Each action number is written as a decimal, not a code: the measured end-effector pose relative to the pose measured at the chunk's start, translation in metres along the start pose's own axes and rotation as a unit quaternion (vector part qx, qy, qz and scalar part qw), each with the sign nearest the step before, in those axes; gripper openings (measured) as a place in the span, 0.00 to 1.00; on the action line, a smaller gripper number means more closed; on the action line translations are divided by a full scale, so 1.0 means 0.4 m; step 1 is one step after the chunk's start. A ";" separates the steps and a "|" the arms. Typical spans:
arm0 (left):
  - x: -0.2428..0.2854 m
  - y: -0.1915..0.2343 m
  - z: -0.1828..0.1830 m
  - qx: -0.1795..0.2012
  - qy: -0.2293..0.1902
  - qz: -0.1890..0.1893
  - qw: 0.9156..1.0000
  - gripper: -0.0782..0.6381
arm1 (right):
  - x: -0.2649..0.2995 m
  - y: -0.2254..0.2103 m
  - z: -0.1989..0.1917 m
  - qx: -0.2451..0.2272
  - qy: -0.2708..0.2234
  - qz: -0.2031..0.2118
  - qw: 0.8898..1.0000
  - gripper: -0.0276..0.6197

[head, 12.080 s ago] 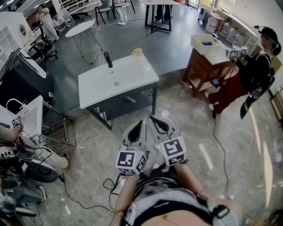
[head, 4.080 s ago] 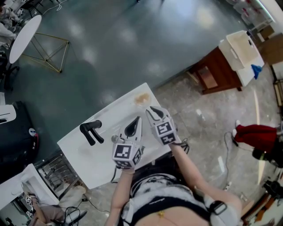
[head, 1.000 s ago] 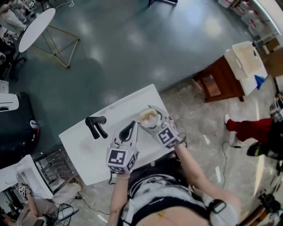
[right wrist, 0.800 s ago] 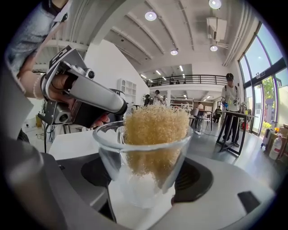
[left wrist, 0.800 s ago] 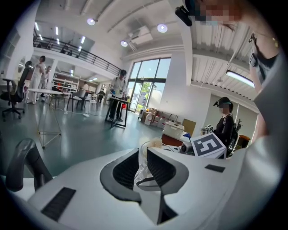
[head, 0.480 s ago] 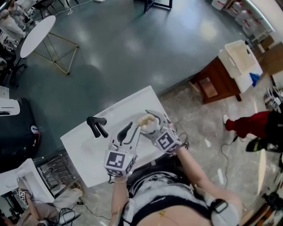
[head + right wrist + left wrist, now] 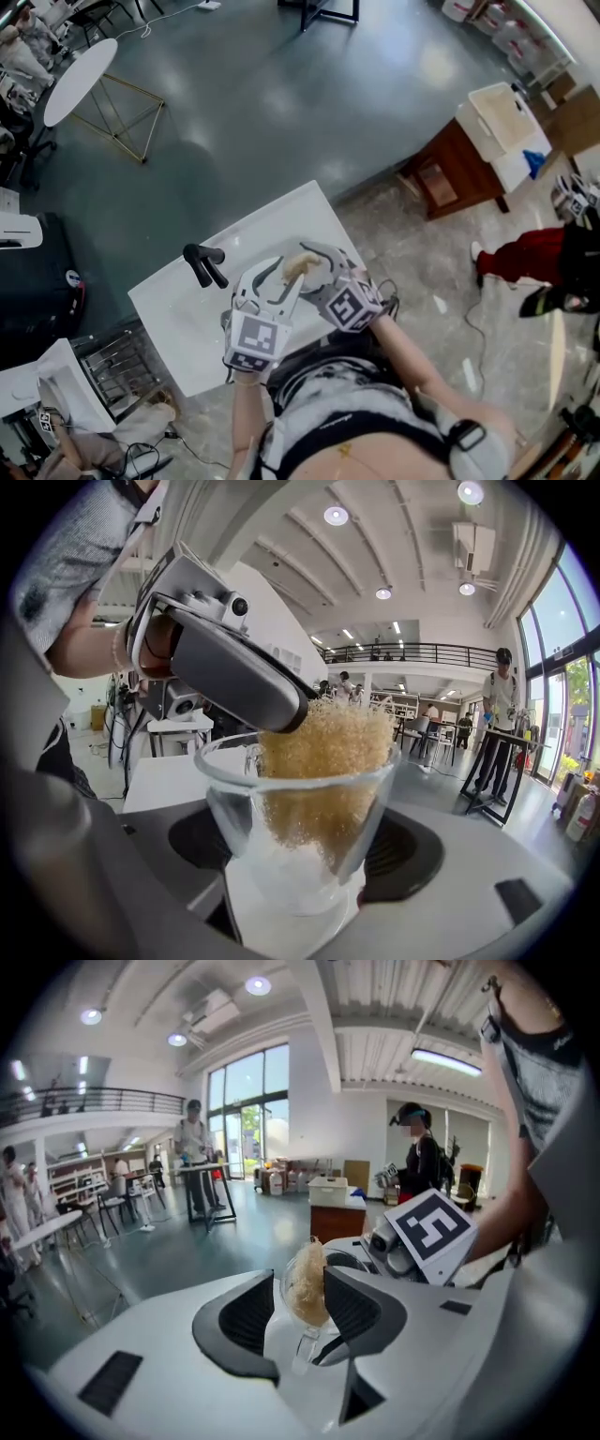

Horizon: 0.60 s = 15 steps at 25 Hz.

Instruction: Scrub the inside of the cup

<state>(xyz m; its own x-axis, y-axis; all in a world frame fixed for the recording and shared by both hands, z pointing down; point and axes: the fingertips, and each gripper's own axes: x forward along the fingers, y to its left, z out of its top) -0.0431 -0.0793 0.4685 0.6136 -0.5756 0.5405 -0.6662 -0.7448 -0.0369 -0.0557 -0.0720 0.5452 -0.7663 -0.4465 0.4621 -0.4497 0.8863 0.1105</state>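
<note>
Open hall, grey-green floor; white table [image 7: 178, 309] below. Cup [image 7: 234, 808]: clear glass, tapered, over the table's near edge, clamped between the jaws of the right gripper [image 7: 317, 265]. Coarse tan sponge [image 7: 323, 761] stands in it and rises past the rim. Left gripper [image 7: 296, 1302]: jaws have just been opening, now wide apart, sponge between them, unpressed. Black forked fixture [image 7: 203, 264] sits on the table, left of both grippers.

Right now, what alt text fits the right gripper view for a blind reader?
A clear glass cup is gripped in the right claw, a tan sponge standing inside and rising above the rim. The left claw reaches in from upper left; its jaws have just been opening, the sponge between them, one jaw against its top.
</note>
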 end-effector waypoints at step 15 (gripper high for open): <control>0.026 -0.032 -0.060 0.164 0.111 0.011 0.980 0.31 | -0.006 0.050 -0.007 -0.031 0.022 0.010 0.999 0.65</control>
<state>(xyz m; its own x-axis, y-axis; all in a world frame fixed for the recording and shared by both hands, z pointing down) -0.0384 -0.0678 0.4948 0.4690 -0.5328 0.7044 -0.4834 -0.8223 -0.3002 -0.0614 -0.0529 0.5488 -0.7537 -0.4235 0.5025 -0.4037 0.9018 0.1545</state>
